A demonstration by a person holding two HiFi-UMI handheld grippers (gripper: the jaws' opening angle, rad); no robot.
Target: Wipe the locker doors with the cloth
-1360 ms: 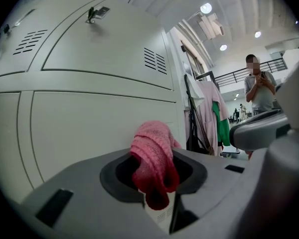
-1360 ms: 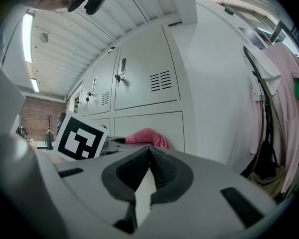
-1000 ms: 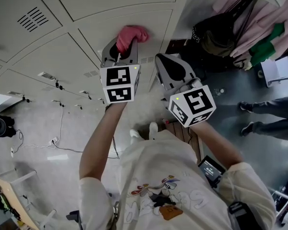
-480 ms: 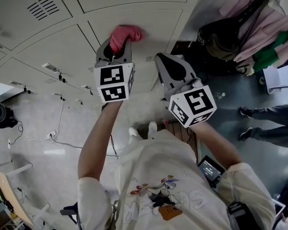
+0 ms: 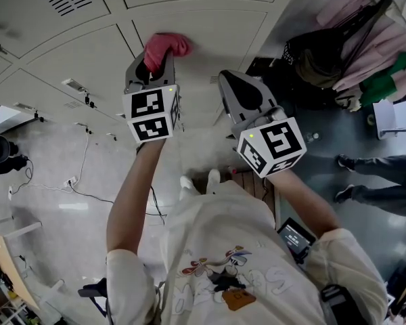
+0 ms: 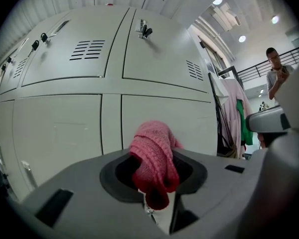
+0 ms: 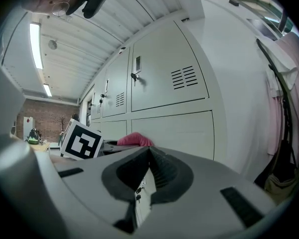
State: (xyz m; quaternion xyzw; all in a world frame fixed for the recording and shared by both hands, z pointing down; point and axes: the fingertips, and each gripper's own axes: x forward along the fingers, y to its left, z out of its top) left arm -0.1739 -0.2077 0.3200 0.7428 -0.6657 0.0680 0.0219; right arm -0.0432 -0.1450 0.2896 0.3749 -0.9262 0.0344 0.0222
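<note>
Pink and green garments (image 5: 392,42) hang far right beside a black bag (image 5: 318,58). Bystander's legs (image 5: 386,162) at right.

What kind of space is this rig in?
Probably a workplace locker or changing area: a bank of vented, keyed lockers, hanging garments, and a dark bag beside them.

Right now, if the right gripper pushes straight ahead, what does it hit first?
Probably the lower locker door, just right of the pink cloth; how far off is unclear.
</note>
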